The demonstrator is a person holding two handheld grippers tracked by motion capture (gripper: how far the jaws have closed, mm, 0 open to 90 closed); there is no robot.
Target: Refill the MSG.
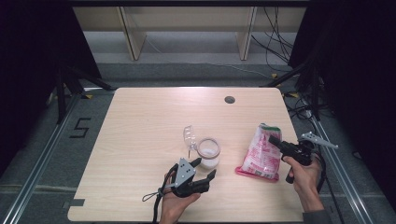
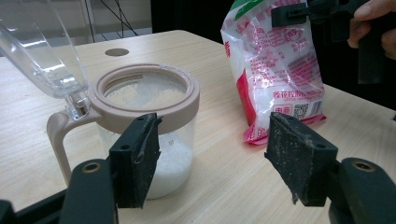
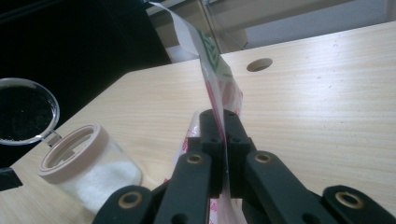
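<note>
Left gripper [image 1: 205, 169] sits at the near edge, jaws spread wide with nothing between them, just near of the jar [image 1: 208, 153] mid-table with its clear lid [image 1: 189, 136] flipped up. Over right, the right gripper [image 1: 274, 140] is pinched tight on the bag [image 1: 259, 154], which stands on the table [image 1: 149, 116].

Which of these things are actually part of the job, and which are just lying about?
Part of the job:
- jar with white grains, clear lid flipped open
- pink-and-white bag, pinched by the shut right gripper
- left gripper, open beside the jar

Just there:
- table with its round hole
- cables on the floor
- shelf frame behind
</note>
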